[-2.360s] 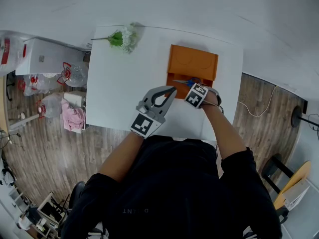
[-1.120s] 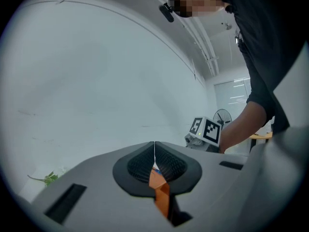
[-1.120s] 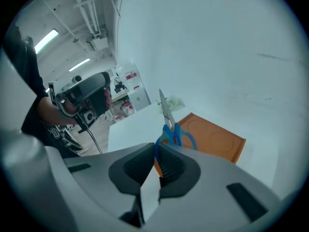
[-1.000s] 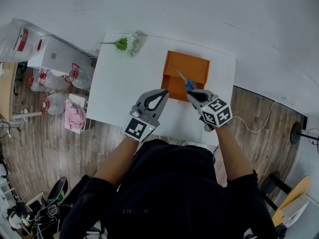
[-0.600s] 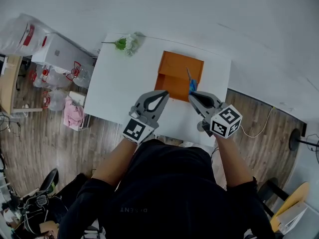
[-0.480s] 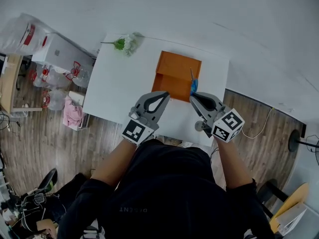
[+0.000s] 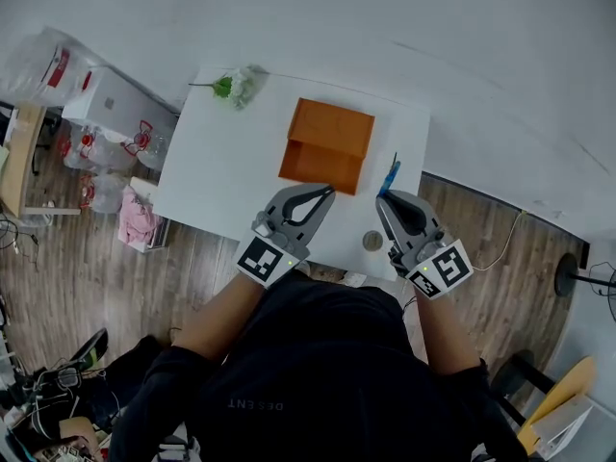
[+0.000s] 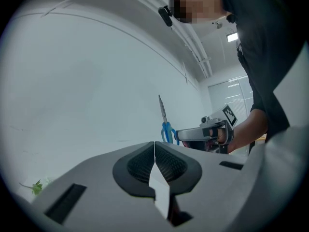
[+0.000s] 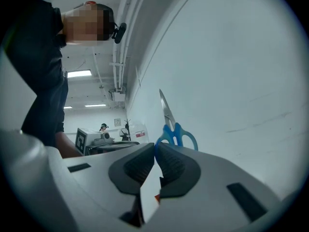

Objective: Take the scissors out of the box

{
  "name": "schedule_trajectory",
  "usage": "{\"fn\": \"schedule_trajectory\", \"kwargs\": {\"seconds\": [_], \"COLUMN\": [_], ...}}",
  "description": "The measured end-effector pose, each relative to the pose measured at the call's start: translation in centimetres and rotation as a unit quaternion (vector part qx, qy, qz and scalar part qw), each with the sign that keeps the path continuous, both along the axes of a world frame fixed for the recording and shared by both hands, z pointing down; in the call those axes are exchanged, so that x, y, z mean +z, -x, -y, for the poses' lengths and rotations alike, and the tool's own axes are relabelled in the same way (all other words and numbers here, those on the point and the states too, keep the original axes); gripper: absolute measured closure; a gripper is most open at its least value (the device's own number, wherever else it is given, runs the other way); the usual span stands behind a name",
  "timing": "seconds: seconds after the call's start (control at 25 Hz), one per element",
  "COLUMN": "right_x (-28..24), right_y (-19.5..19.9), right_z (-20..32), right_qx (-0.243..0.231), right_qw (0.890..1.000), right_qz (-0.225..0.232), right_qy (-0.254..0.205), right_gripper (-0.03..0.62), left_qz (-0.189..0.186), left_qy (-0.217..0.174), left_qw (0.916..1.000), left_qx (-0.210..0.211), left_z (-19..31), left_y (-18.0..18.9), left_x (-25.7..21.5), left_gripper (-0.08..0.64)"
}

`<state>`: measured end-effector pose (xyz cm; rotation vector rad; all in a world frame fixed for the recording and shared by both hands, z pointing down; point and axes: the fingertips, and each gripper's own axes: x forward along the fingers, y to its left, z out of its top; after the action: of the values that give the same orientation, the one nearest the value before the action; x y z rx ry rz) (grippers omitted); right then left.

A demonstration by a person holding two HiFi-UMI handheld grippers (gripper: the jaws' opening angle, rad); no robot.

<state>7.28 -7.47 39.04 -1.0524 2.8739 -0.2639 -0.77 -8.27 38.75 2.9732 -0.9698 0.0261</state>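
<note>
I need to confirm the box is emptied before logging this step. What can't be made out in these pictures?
- Inside of the orange box: head view, too small to tell if anything remains.
- Grip point on the scissors: right gripper view, the right tongs' own body covers the handles' lower part.
- Small round thing beside the right tongs: head view, too small to identify.

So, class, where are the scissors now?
In the head view the scissors are gripped in the right gripper, clear of the orange box, to its right near the table's right edge.
</note>
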Motion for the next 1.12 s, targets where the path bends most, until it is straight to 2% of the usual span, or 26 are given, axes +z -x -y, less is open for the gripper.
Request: {"fn": "schedule_trajectory", "kwargs": {"seconds": [0.4, 1.12], "right_x": [-1.1, -1.4], "right_y": [-1.4, -0.1], "right_z": [-1.9, -1.6], "right_qx": [0.007, -0.003], "right_qw": [1.0, 0.999], "right_qz": [-0.004, -0.012], "right_qy": [-0.029, -0.036], "right_gripper": [0.56, 0.561], "left_qz": [-0.006, -0.008], "left_qy": [0.003, 0.0], "left_qw": [0.9999, 0.9999], "left_qx": [0.012, 0.007], "left_z": [-1.8, -1.6], "left_y": [-2.2, -1.4], "left_x": [-0.5, -1.1], "left_gripper": [0.54, 0.54]}}
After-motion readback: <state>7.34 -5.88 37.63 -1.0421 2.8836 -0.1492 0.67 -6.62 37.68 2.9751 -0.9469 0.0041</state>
